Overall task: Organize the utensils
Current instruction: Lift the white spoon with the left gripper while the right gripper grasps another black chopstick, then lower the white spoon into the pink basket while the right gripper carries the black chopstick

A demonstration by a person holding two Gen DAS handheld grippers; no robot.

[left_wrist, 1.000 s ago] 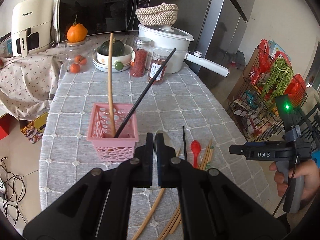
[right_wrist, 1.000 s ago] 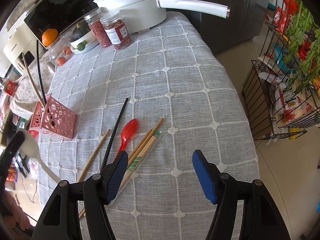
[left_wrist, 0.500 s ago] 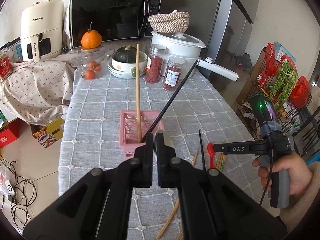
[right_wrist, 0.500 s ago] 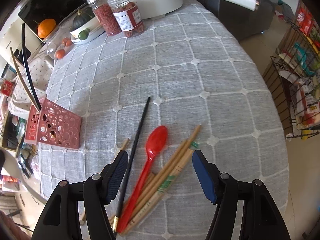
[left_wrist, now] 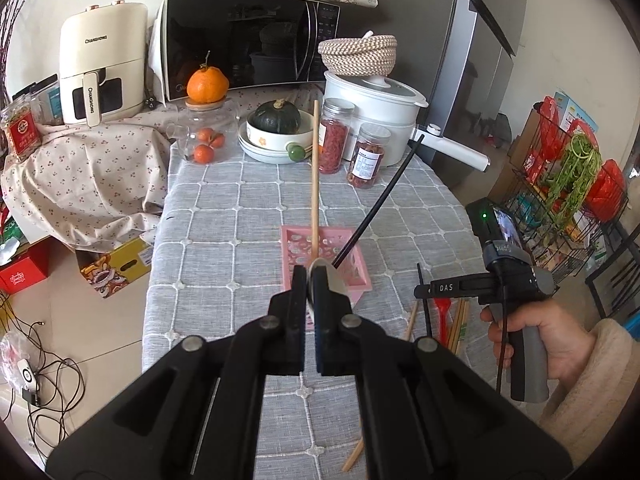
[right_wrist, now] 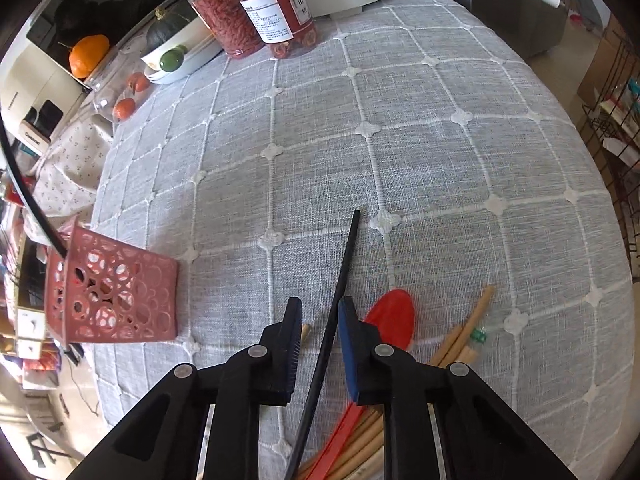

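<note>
Grey checked tablecloth; left gripper jaws pinching spoon; right gripper jaws spread astride black chopstick.

A wooden chopstick and a black chopstick are standing up out of the pink basket, crowding its opening. Behind it, two jars, a bowl and a white pot are lining the table's far edge. Open grey tablecloth is stretching between basket and jars, while a red spoon and loose chopsticks are cluttering the near right.
</note>
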